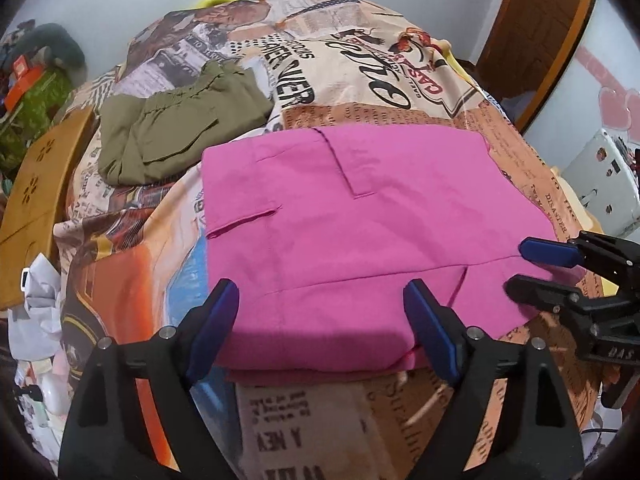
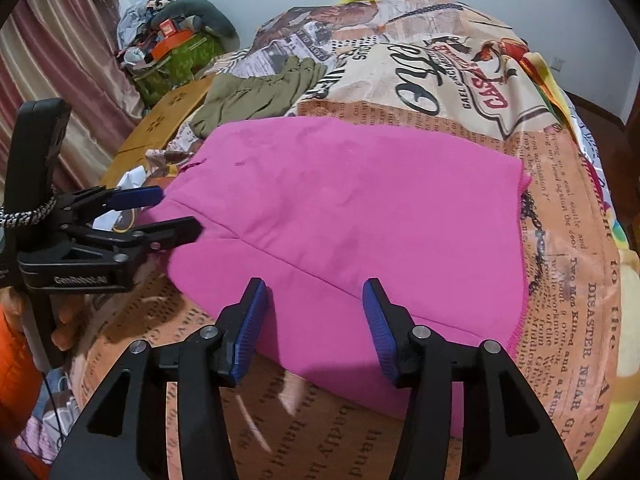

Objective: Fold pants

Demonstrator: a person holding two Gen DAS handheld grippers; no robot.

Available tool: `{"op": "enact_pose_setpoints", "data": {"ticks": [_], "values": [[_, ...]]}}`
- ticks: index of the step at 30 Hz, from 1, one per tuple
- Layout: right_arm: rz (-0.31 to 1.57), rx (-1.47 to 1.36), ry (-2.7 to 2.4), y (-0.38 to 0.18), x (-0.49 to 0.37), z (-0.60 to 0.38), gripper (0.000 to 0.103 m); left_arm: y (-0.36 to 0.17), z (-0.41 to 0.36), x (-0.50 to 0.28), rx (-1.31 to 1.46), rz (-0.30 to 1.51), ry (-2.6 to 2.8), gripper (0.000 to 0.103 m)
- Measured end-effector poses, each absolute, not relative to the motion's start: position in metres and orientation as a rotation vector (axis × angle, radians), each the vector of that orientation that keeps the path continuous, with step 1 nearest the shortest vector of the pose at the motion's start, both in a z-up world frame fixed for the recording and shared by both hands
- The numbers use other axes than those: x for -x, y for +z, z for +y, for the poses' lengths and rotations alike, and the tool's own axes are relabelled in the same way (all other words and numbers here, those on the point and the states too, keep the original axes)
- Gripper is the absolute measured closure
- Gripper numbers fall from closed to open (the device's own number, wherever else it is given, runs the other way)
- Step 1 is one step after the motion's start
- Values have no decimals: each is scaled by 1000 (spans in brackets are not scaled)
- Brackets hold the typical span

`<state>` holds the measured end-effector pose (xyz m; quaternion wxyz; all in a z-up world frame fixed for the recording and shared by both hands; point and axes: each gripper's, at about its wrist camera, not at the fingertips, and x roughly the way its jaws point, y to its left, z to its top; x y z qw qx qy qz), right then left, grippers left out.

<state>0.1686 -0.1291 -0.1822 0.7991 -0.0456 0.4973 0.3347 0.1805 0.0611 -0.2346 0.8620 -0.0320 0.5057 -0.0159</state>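
We've got the pink pants [image 1: 344, 216] folded flat on the bed [image 1: 360, 80]; both grippers' jaws open w/ nothing held, maybe one more fold

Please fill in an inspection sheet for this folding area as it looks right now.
Surface: bed under a newsprint-pattern cover.
Job's things: pink pants folded flat; green garment behind them, apart.
Clutter: wooden board at the bed edge; pile of items by the wall.
Grippers: left claw open; right claw open; neither holds cloth.
Cables: braided cord on the left claw.
Surroundings: curtain, door.
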Motion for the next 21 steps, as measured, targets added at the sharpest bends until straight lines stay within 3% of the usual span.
{"op": "enact_pose_setpoints", "data": {"ticks": [21], "values": [[1096, 37, 583, -190, -165, -199, 54, -234, 108, -153, 162, 1088, 58, 15]]}}
